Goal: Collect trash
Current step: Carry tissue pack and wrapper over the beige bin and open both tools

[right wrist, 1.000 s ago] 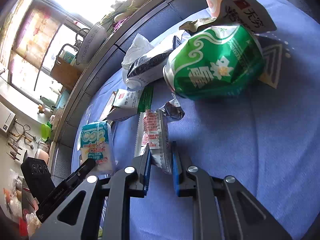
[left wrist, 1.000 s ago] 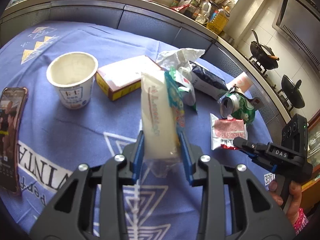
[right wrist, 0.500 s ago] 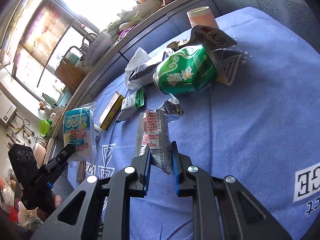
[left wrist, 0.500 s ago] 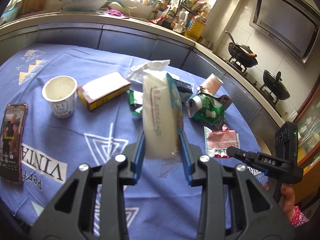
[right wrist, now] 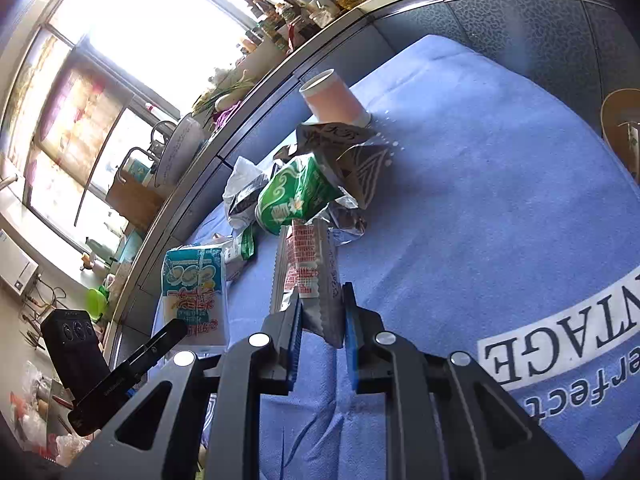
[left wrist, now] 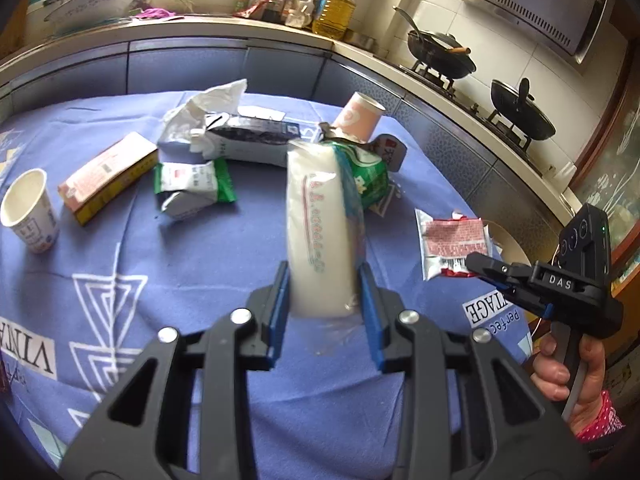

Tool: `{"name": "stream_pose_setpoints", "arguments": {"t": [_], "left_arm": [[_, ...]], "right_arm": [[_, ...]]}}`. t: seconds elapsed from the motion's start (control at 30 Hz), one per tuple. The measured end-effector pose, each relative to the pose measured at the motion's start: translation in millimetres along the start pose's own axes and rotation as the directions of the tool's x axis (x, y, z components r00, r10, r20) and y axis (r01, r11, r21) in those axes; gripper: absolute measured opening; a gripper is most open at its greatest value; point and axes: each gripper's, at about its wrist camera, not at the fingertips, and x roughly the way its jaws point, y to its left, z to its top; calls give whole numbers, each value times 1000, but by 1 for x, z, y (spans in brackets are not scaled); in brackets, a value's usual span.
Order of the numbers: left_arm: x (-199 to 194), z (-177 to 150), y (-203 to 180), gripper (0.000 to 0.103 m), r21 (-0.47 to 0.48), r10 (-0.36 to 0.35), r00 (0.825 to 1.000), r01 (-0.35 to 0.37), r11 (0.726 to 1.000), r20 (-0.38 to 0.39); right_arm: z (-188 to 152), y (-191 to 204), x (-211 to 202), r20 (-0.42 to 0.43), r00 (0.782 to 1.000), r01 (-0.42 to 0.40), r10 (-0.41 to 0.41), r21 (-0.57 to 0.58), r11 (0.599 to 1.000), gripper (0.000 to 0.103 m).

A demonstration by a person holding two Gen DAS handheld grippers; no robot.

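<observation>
The left gripper (left wrist: 322, 312) jaws pinch a white tissue pack (left wrist: 320, 224); the right gripper (right wrist: 322, 334) jaws pinch a red-printed foil wrapper (right wrist: 306, 276). Both pieces hang above the desk (left wrist: 200, 248), nearer than the crushed green can (right wrist: 294, 200). Carrying step; next, a bin, none visible.

My left gripper (left wrist: 322, 300) points forward and downward, its two blue-padded fingers (left wrist: 277, 312) clamped against the sides of a white packet (left wrist: 320, 236) held upright above the counter (left wrist: 200, 264). My right gripper (right wrist: 322, 332) points forward and downward too, fingers (right wrist: 295, 340) pressed narrowly on a red-and-silver wrapper (right wrist: 306, 268). In the left wrist view, my right hand (left wrist: 568, 372) wraps the right gripper's handle, with a pink dotted sleeve (left wrist: 598, 420) at the wrist.
</observation>
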Motion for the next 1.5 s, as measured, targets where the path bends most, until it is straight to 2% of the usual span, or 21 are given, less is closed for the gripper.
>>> {"name": "stream_pose_setpoints", "arguments": {"t": [0.17,0.3,0.43,0.53,0.63,0.77,0.83,1.0,1.13,1.2,1.23,1.3,1.33,1.37,1.43,1.5], "left_arm": [[21,16,-36,32,72,-42,999,44,996,-24],[45,33,-83,32,153,-95,994,102,983,-51],[74,49,-141,32,249,-153,984,172,953,-91],[99,57,-189,32,308,-195,972,226,924,-130],[130,61,-235,32,340,-244,952,296,893,-187],[175,60,-284,32,356,-265,925,352,866,-271],[194,57,-306,32,371,-266,915,370,852,-302],[237,45,-348,32,406,-233,897,385,829,-376],[261,35,-367,32,428,-196,888,381,820,-416],[268,30,-370,32,435,-178,885,376,818,-430],[272,28,-371,33,440,-166,887,367,820,-432],[279,24,-374,36,445,-143,884,357,821,-445],[281,22,-375,39,446,-136,882,355,822,-452],[283,20,-375,39,449,-128,883,350,822,-452],[282,18,-373,40,456,-122,887,342,822,-446],[278,18,-372,40,459,-118,891,335,823,-439]], "right_arm": [[11,-24,-25,65,998,4,-6,35,999,19],[21,-46,-56,151,987,52,-58,42,998,19],[29,-88,-98,254,958,110,-133,102,989,19],[32,-124,-129,317,925,165,-211,164,972,19],[32,-158,-150,350,888,234,-299,215,948,19],[33,-194,-160,347,838,355,-420,237,904,19],[32,-206,-157,329,822,410,-465,226,884,19],[28,-229,-143,282,801,486,-528,210,849,19],[28,-242,-139,279,805,473,-524,232,850,20],[27,-248,-138,277,808,467,-520,236,852,24],[27,-249,-138,279,806,471,-522,234,851,30],[25,-247,-139,300,791,482,-533,231,845,46],[24,-246,-140,314,784,484,-535,229,844,58],[24,-244,-142,329,775,490,-540,228,842,64],[23,-240,-146,351,757,500,-551,231,834,65],[22,-238,-150,366,752,489,-548,249,836,65]]}}
